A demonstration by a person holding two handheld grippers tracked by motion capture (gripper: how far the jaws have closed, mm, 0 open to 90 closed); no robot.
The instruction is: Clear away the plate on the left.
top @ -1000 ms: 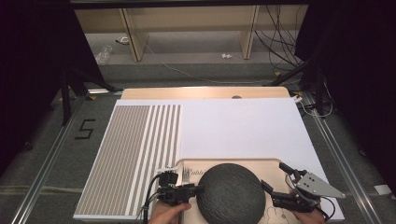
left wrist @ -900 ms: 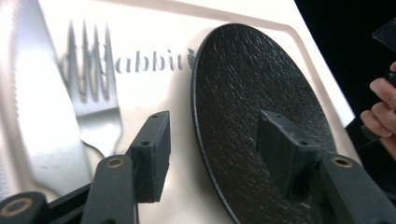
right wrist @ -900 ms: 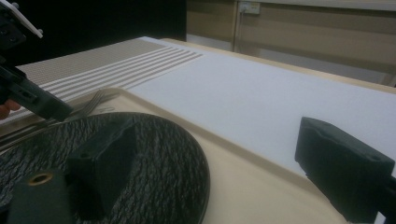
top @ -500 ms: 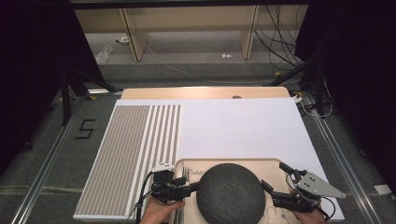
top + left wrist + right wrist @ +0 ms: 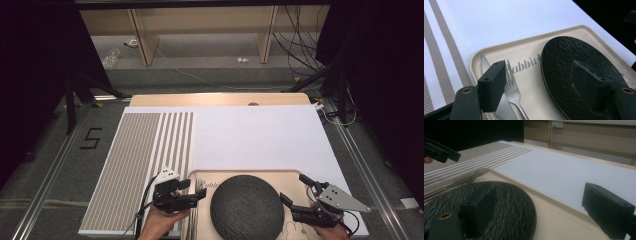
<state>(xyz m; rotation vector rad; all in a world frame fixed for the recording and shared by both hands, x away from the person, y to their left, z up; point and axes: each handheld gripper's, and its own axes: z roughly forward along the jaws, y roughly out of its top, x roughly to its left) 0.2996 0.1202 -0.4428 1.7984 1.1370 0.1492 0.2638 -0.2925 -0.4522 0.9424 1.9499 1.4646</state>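
The left claw [image 5: 537, 82], its jaws just opening, hangs released above the fork [image 5: 511, 82] and black plate [image 5: 574, 72]. The right claw [image 5: 541, 212] gapes empty over the plate's other rim on the beige tray [image 5: 559, 220].

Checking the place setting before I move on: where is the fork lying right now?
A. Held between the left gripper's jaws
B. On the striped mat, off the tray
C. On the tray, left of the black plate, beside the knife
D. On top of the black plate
C: the fork lies flat on the tray beside the knife, left of the black plate, with the open left gripper above it.
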